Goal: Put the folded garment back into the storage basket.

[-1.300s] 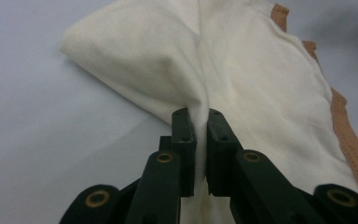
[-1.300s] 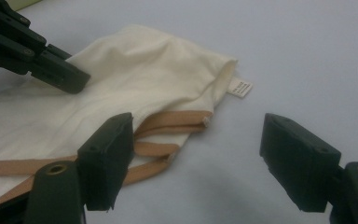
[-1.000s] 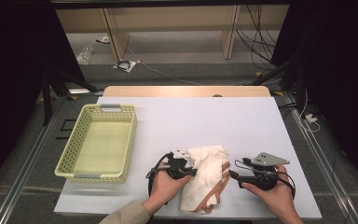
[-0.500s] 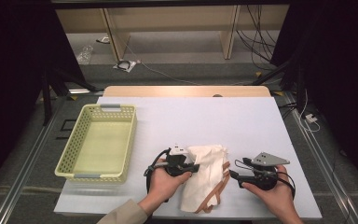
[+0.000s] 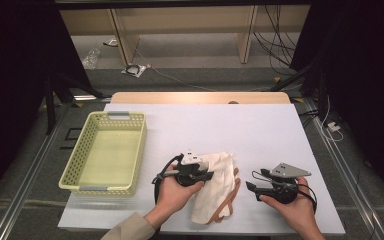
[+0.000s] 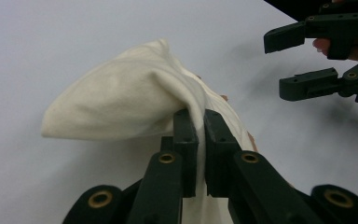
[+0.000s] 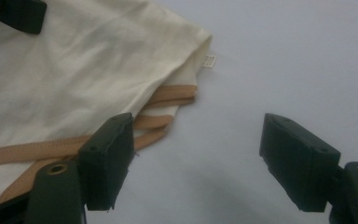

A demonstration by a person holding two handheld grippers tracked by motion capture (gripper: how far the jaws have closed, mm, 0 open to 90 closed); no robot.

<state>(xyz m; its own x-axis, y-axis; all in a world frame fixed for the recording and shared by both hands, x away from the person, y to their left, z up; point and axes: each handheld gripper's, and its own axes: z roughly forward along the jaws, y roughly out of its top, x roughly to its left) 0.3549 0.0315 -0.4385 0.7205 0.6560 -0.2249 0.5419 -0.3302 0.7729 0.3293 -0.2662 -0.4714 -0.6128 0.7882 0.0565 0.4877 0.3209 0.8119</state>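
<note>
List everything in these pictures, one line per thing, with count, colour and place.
cloth bag: one, cream with tan straps, near edge of the table between the two grippers, one fold pinched up
label: one, small, white, at the bag's corner
basket: one, pale yellow-green, left part of the table
table: one, white top with a wooden far edge
cables: several, dark, on the floor beyond the table
left gripper: one, black, shut on the cloth bag
right gripper: one, black, open, beside the bag's straps
hands: two, each holding a gripper at the near edge
</note>
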